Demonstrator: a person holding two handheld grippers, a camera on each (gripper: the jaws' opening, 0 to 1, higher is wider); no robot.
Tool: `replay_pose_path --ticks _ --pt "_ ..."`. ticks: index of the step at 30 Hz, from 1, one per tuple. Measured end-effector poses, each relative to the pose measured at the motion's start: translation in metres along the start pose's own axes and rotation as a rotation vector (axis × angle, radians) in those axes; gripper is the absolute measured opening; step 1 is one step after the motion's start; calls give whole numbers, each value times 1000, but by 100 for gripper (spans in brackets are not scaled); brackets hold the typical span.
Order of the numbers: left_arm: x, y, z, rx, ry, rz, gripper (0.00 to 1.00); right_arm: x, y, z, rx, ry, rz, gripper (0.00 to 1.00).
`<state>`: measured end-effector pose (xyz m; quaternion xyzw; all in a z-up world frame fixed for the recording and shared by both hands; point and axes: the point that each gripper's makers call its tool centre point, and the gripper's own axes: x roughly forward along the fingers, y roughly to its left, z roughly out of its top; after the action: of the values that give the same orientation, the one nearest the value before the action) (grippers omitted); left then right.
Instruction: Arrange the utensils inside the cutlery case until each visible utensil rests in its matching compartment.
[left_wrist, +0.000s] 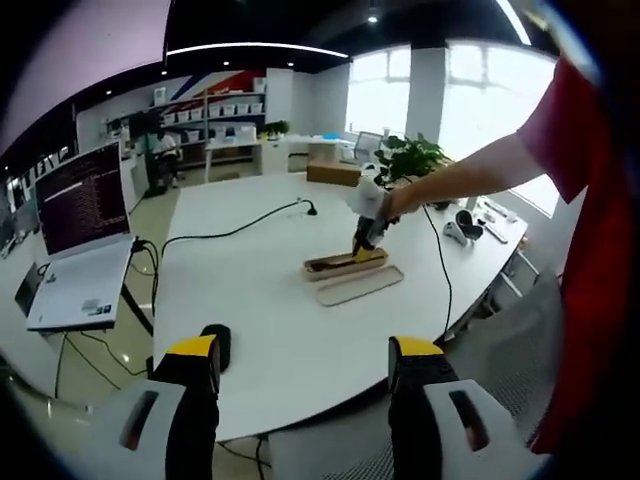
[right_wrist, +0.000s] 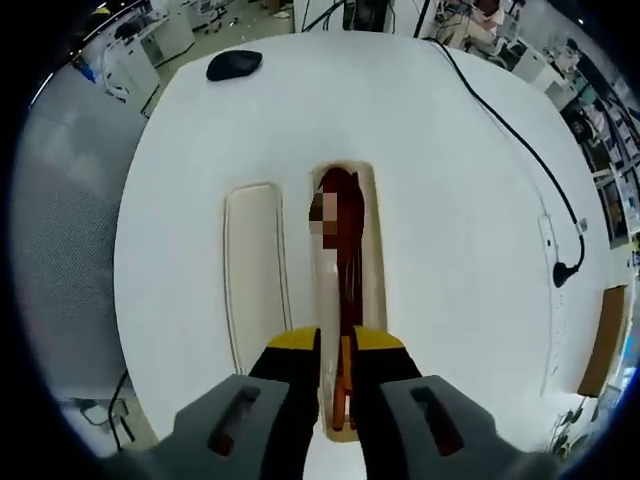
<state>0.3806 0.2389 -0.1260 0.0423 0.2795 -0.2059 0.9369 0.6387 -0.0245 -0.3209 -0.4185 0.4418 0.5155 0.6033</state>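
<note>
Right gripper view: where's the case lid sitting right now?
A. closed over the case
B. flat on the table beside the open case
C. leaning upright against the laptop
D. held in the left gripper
B: the lid lies flat on the white table alongside the open cutlery case, while the right gripper reaches into the case over the utensils.

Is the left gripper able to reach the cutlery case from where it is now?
Probably not yet. The left gripper hangs open at the table's near edge; the cutlery case lies far across bare table, where the right gripper already works.
</note>
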Motion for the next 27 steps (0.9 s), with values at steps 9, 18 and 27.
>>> replay_pose_path --ticks 9,18,27 --pt "-6 -6 1 17 -32 -30 70 -24 18 -14 31 -3 -36 9" --pt "-5 -17 -1 57 -45 -86 70 -50 33 -27 64 -11 -90 8" --pt "1 -22 10 75 -67 -119 66 -65 54 -35 96 -65 -139 12"
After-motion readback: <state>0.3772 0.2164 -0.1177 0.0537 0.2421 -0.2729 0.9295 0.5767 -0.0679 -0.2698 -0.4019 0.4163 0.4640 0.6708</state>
